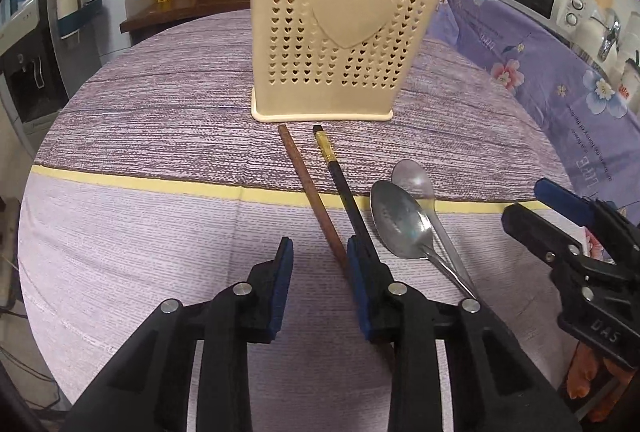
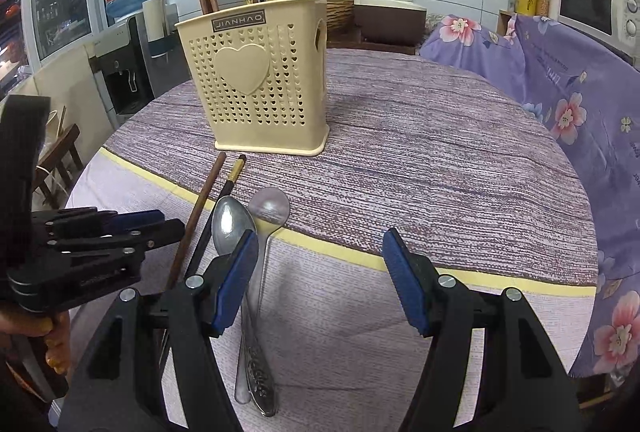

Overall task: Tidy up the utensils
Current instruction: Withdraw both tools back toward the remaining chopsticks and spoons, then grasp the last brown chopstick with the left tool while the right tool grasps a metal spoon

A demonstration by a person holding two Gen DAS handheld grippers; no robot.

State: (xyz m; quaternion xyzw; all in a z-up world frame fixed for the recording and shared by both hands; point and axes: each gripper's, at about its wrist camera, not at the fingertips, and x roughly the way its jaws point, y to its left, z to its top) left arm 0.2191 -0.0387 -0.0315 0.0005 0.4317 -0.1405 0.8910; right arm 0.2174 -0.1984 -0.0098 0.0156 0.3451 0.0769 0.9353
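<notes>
Left gripper fingers parted, empty, over brown chopstick on bench near holder; right gripper fingers wide, empty; straddle chopstick squarely before clamping.

Round table w/ striped purple cloth, yellow band across it. Cream holder stands upright toward the far side. In front of it, flat on the cloth: brown chopstick & black chopstick side by side, then two spoons just beside them, one overlapping the other, bowls toward the holder.
</notes>
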